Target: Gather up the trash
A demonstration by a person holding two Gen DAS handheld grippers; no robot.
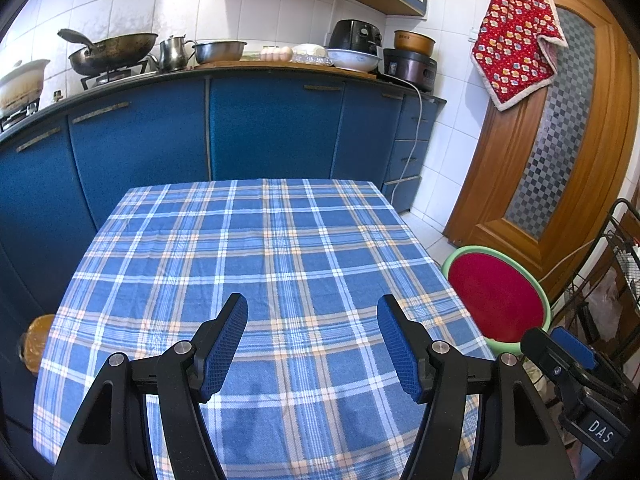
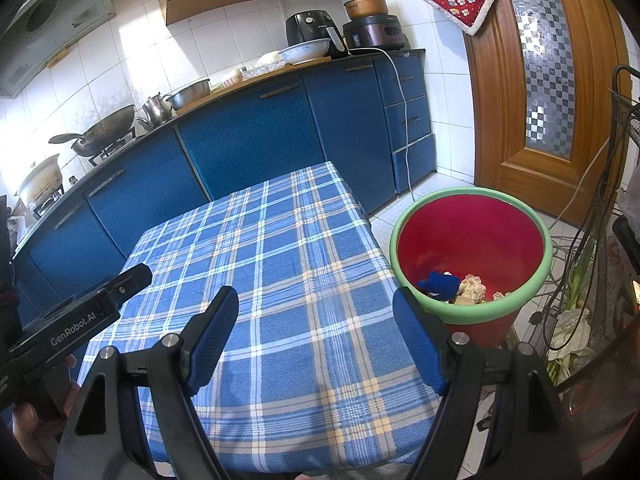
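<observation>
- Left wrist view: the left hand-held gripper (image 1: 312, 340) hangs over the near part of the tabletop (image 1: 256, 248) with its jaws spread apart and nothing between its blue pads.
- The right hand-held gripper (image 2: 316, 340) is likewise released and empty, over the near right part of the tabletop, close to the edge by the bin.
- The plaid cloth shows no scrap anywhere, from the near edge to the far corners.
- The trash (image 2: 460, 286) lies at the bottom of the red bin (image 2: 472, 236) with a green rim: crumpled pale paper and a blue piece. The bin stands on the floor just off the tabletop's right edge.
- By my reading the collecting is done or nearly so. To finish well, both hands should scan the tabletop edges and the floor beside the bin for strays before resting.
- Any further drop should go over the middle of the bin's mouth, clear of the rim.
- Room: blue kitchen cabinets (image 1: 256, 128) behind the far edge, a wok (image 1: 112, 50) on the stove, a wooden door (image 1: 560, 140) with a red quilted cloth (image 1: 516, 36) hung on it.
</observation>
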